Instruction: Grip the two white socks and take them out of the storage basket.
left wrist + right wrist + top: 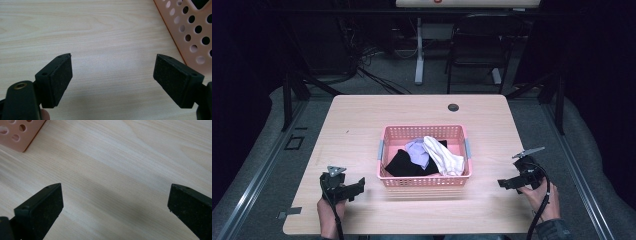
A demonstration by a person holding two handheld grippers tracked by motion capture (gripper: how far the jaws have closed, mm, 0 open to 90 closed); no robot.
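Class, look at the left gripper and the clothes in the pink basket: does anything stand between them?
Only the basket's own wall. The left gripper sits open over bare table beside the basket; the clothes lie inside, so it would likely have to go over the rim. Nothing else is in the way.

your desk is a pale wood-grain top with rounded corners. a pink perforated basket sits directly on it, a little toward 6 o'clock of centre, with grey handles at its 3 and 9 o'clock ends. a small dark round grommet is set in the surface toward 12 o'clock. around the basket you have bare wood.
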